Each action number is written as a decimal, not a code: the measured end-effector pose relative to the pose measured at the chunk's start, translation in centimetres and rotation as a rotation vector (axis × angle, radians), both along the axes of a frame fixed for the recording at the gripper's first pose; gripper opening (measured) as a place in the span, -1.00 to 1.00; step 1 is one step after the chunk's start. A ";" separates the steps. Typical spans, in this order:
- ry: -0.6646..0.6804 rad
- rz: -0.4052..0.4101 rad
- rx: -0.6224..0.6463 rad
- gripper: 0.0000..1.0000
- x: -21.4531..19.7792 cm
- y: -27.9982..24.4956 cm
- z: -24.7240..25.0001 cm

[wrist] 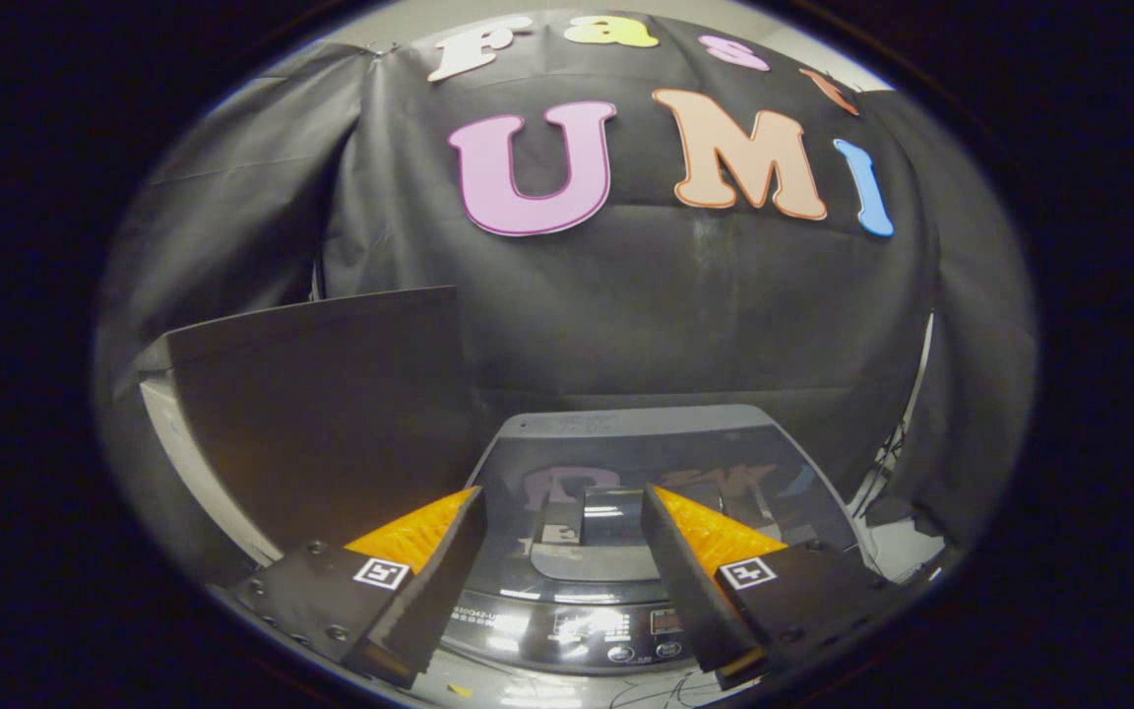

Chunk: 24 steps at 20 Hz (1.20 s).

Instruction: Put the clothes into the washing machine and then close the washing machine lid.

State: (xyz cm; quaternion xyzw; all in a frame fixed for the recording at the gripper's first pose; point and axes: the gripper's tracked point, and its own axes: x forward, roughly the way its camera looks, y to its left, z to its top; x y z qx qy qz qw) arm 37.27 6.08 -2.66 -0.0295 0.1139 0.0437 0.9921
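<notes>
Just ahead of and below the fingers sits the washing machine (626, 512), its glossy dark lid (665, 473) lying flat and shut, while the gripper (564, 512) hangs spread wide with nothing between its fingers. No clothes can be made out (soft and limp, likely best pinched at a bunched fold). To the left stands a dark box (321, 414), close enough to crowd a swing.

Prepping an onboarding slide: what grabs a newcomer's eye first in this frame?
First, the gripper, its two fingers spread open with nothing between them. Between and just beyond them lies the washing machine's glossy lid, down flat and mirroring the booth, with the control panel at its near edge. A dark upright panel stands beside the machine.
</notes>
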 end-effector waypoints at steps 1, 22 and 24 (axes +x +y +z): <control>-0.011 -0.003 -0.015 0.97 -0.6 -0.3 0.1; -0.135 0.017 -0.060 0.93 -14.8 -4.4 3.6; -0.167 0.048 -0.069 0.94 -16.1 -4.5 4.5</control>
